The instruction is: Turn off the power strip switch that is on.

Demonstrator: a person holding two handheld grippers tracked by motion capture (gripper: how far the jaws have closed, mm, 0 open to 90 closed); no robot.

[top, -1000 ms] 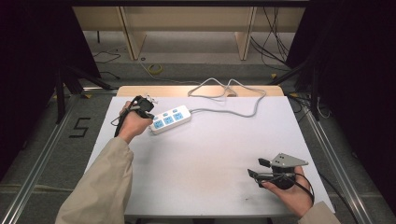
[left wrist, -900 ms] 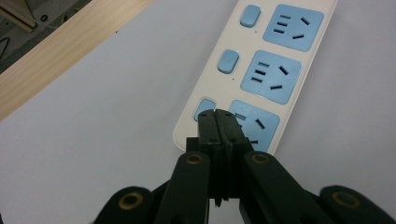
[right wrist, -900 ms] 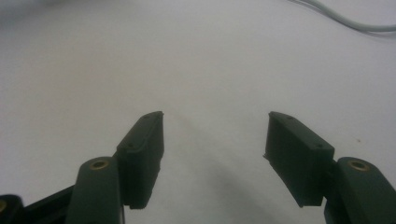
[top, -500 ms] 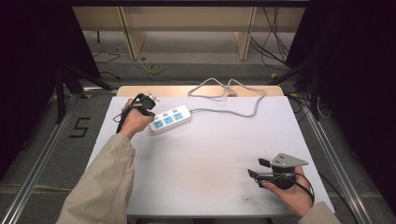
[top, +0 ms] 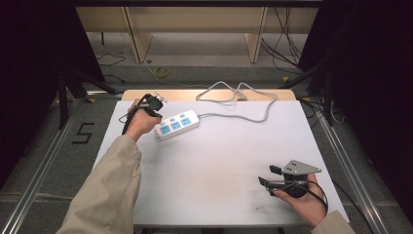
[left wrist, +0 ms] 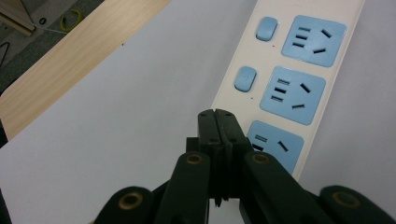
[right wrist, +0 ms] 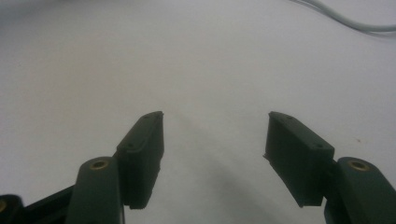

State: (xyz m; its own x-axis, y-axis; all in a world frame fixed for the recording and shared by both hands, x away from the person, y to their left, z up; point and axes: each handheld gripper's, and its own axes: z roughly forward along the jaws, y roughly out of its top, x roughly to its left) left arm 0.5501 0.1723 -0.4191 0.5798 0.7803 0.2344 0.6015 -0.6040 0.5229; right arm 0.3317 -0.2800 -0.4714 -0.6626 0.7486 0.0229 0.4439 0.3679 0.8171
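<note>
We are observing a cream power strip [top: 177, 125] with three blue sockets lying at the white table's [top: 219, 161] far left, its grey cord [top: 243, 97] looping rearward. The left gripper [left wrist: 218, 116] is hovering over its near end, jaws pressed together. The right gripper [right wrist: 215, 140] is resting near right, jaws spread wide, empty.

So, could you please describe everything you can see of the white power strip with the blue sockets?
The white plastic power strip with blue sockets lies flat and slanted on the white table, near its far left corner. It carries three blue sockets, and two small blue switches beside them are in sight. A grey cable runs from its far end and loops toward the table's back edge. The left gripper, jaws shut, sits over its near end; contact is unclear.
</note>
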